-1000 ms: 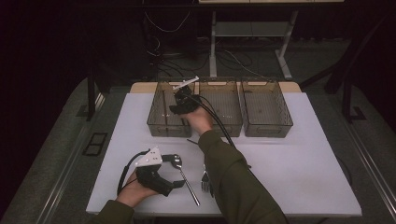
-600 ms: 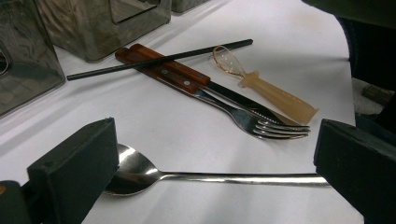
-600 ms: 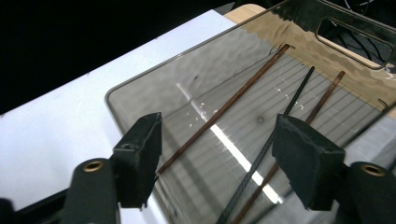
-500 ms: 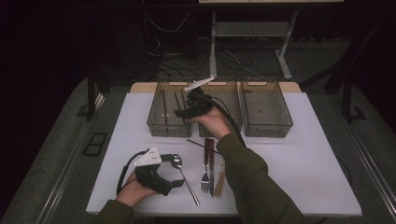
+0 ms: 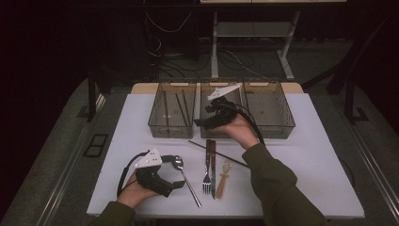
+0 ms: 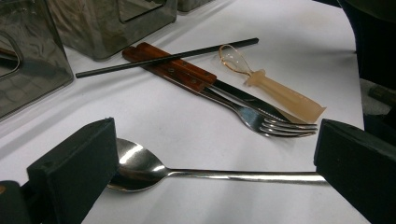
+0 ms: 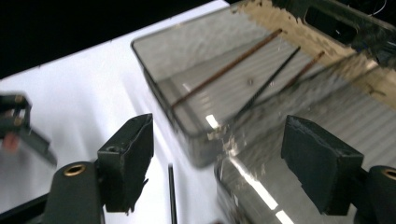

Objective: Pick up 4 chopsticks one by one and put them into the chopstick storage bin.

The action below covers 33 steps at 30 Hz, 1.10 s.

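sorting cutlery into bins: last black chopstick lying on desk just before middle bin; right gripper above it, jaws just opened wide, empty. next, descend and pinch. left gripper open astride spoon.

We see a steel spoon lying flat on the white table, bowl up and away from us, just beside our left hand. A thin black chopstick lies aslant farther back, resting across the wooden handles of the knife and fork.
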### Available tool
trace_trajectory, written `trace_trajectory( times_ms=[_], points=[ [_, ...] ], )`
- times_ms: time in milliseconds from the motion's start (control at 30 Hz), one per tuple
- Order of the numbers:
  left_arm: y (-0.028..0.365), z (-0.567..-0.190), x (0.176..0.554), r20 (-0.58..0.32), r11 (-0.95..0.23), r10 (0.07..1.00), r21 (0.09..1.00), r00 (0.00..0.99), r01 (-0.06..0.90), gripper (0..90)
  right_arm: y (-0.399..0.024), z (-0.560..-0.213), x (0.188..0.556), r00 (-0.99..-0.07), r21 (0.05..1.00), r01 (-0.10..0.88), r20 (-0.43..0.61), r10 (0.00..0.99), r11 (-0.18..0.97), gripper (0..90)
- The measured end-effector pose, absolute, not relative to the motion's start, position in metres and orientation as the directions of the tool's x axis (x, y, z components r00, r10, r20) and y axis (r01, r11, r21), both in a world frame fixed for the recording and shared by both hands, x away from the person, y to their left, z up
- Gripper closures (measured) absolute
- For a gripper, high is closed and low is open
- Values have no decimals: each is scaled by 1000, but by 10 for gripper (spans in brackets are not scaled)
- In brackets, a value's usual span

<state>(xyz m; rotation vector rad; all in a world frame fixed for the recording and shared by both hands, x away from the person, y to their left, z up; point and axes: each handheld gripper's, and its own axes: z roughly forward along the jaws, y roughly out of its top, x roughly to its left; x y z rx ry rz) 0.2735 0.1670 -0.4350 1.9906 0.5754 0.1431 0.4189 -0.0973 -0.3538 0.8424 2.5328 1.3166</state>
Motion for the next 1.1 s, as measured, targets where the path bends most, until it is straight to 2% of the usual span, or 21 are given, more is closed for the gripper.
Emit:
trace_trajectory(
  times_ms=[200, 467, 733, 1100],
  points=[
    [167, -435, 274, -151, -365, 462, 865, 874, 343, 0, -127, -360, 406, -827, 795, 409, 115, 550, 448, 265],
    [167, -436, 274, -152, -368, 464, 863, 872, 346, 0, -158, -366, 391, -835, 794, 401, 113, 538, 456, 335],
    [167, -436, 274, -149, -376, 469, 859, 871, 349, 0, -185, -379, 369, -834, 783, 404, 104, 542, 472, 475],
    [167, -436, 274, -139, -389, 469, 854, 872, 345, 0, -212, -401, 340, -846, 750, 418, 116, 521, 513, 596]
  ],
)
